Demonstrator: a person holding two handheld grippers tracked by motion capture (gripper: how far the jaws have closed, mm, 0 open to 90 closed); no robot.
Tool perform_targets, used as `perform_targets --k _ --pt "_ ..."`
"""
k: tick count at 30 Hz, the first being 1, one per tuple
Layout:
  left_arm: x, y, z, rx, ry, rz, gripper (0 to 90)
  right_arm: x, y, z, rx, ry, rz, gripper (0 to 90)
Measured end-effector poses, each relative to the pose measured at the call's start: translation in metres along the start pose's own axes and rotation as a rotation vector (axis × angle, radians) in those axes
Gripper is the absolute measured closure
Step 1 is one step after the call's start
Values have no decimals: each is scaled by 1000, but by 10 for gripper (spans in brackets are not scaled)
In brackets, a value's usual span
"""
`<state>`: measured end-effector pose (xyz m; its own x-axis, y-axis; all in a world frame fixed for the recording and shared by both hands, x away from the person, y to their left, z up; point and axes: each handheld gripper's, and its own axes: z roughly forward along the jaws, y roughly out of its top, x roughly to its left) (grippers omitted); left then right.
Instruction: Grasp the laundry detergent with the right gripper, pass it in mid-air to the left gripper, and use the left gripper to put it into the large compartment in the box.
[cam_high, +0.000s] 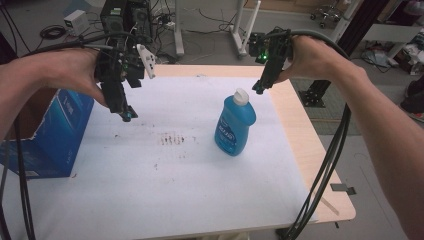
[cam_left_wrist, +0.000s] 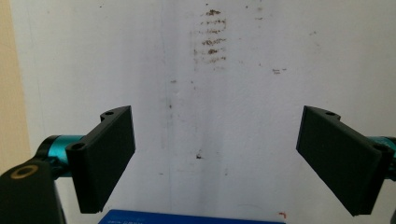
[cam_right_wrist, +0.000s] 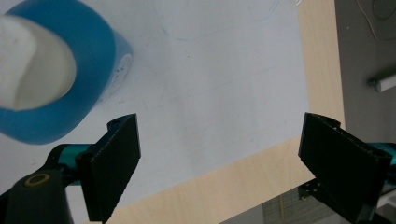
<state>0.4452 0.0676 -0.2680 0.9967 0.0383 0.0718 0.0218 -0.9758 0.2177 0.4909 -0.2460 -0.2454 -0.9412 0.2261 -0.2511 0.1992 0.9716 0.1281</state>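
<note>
The right gripper (cam_high: 260, 87) hangs just above and a little behind the white cap (cam_high: 241, 96) of the blue bottle (cam_high: 234, 127), which stands upright on the white sheet (cam_high: 165, 175) that covers the table (cam_high: 300, 125). In the right gripper view its jaws are spread wide and hold nothing; the bottle (cam_right_wrist: 51, 74) is off to their left side, not between them, and the cap (cam_right_wrist: 32, 65) looks blurred because it is close.

The left gripper (cam_high: 127, 115) hovers well apart from the bottle, above the bare sheet and just beside the blue box (cam_high: 55, 135). Its jaws are also spread, with nothing between them, and in the left gripper view some brown stains (cam_left_wrist: 212, 39) lie on the sheet ahead of them.

I judge that the work in hand is to grasp the bottle, probably at the neck. The main risk is the offset: if the right gripper comes down as it is now, one jaw can hit the cap or the shoulder and push the bottle over, because it is tall and stands on a narrow base. The plastic also looks smooth, so a pinch too high on the tapered cap can slip off. The table edge (cam_right_wrist: 224, 182) is near the right jaw, so a fallen bottle could roll toward it.
</note>
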Motion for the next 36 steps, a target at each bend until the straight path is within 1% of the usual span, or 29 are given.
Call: perform_targets --k 1,2,5,7,8,9,12,15,16,17,19,21,23,24,29,33,36 --pt "0 0 -1 -1 2 -2 117 3 -5 0 -1 3 16 120" --pt "0 -1 -1 -3 3 -1 117 6 -7 0 2 5 18 120" --pt "-1 -4 -4 -8 7 -6 117 15 -16 2 33 10 37 120" --pt "-1 -6 -6 -12 9 -11 117 20 -20 3 50 23 45 120" --pt "-1 -7 -6 -13 9 -13 117 22 -22 2 57 28 57 120" --pt "-1 -8 -7 -19 9 -17 117 25 -24 2 61 35 69 120" --pt "-1 -10 -8 -21 11 -22 117 31 -27 0 71 52 82 120" --pt "-1 -11 -9 -25 12 -22 117 37 -29 -3 80 58 97 120" --pt "-1 -11 -9 -26 12 -22 117 39 -30 -4 82 66 114 120" --pt "-1 -12 -8 -27 13 -22 117 41 -31 -4 81 67 115 120" --pt "-1 -12 -7 -30 10 -23 117 45 -32 -5 86 72 133 120" --pt "-1 -13 -5 -32 8 -24 117 49 -34 -5 79 82 149 120" --pt "-1 -13 -4 -31 5 -22 117 53 -35 -6 64 90 184 120" --pt "-1 -13 -4 -32 5 -23 116 54 -36 -5 58 95 189 120" --pt "1 -15 -5 -40 6 -24 117 65 -34 -2 48 108 250 120" --pt "1 -17 -5 -43 9 -30 116 73 -32 -1 8 141 297 120" --pt "1 -19 -6 -45 9 -31 117 79 -29 1 6 133 331 120"
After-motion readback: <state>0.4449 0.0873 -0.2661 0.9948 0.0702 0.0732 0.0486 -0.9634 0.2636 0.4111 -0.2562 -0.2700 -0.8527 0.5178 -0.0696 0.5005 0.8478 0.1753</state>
